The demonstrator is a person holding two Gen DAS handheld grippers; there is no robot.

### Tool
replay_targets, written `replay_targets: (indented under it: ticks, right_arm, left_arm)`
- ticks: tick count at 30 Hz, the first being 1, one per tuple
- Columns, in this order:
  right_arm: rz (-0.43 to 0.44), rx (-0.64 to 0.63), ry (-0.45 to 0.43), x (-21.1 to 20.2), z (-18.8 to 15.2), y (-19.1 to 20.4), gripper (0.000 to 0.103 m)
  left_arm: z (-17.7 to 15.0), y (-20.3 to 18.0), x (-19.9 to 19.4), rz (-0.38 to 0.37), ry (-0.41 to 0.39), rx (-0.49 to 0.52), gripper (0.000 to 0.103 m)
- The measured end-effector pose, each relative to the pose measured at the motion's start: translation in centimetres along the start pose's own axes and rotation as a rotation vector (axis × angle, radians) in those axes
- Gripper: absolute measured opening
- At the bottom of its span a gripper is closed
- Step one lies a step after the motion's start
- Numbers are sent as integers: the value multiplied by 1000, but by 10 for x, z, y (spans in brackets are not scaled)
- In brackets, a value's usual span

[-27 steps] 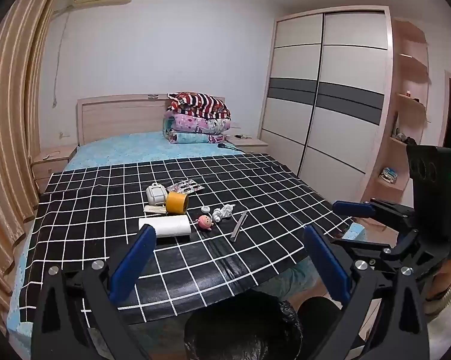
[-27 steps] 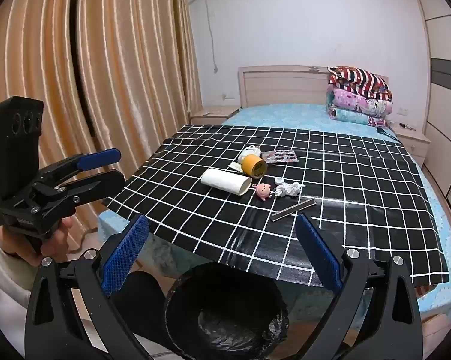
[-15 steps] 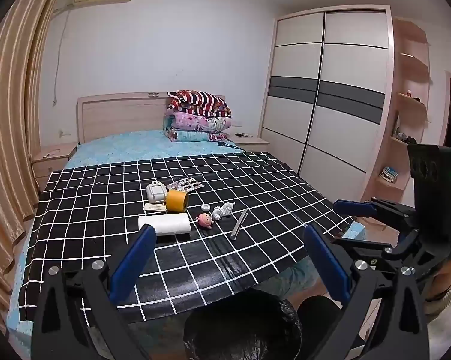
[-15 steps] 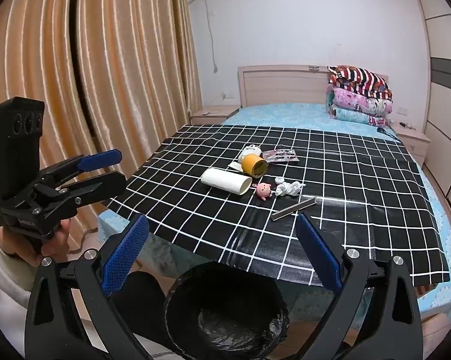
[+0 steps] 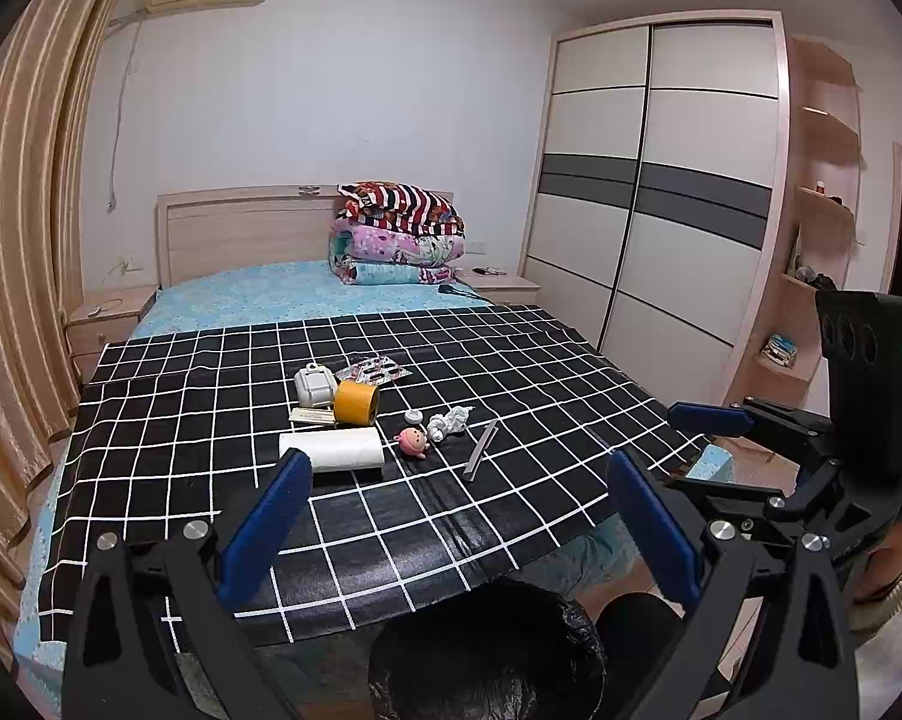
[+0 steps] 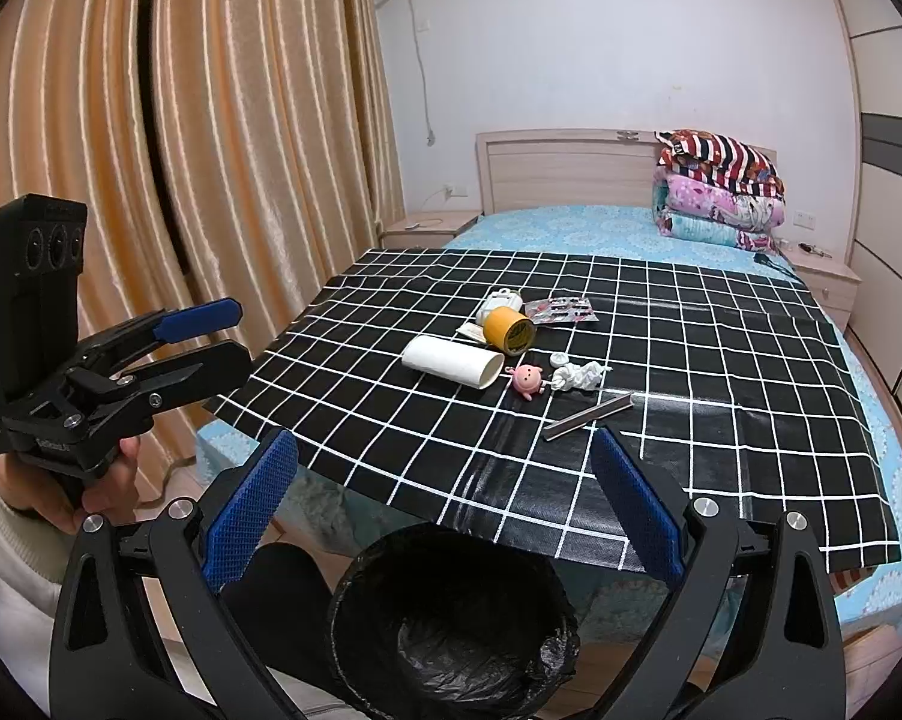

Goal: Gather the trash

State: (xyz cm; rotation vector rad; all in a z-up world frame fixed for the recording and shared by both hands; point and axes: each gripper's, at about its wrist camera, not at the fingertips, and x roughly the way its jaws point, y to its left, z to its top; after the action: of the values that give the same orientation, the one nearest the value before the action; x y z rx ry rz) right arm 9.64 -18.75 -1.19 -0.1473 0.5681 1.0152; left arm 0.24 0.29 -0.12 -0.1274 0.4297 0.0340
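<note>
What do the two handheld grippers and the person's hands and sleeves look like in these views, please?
Both the left gripper and the right gripper are matte black frames with silver bolts and blue textured fingers. Each carries a black camera block; one shows a green light. The hand is bare, with a white sleeve.

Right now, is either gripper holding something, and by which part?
Nothing is held. The left gripper and right gripper both have open, empty jaws, short of the bed's items.
</note>
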Motion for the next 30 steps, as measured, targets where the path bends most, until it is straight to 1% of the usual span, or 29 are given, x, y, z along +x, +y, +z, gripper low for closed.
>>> replay_targets:
  ticks: [10,30]
  right_arm:
    - [-11,5,2,0,-1,-1,99]
    - [-6,5,2,-2,0,0,99]
  left_arm:
    - [0,0,0,11,2,4,95]
    - [-1,-1,0,13,1,2,95]
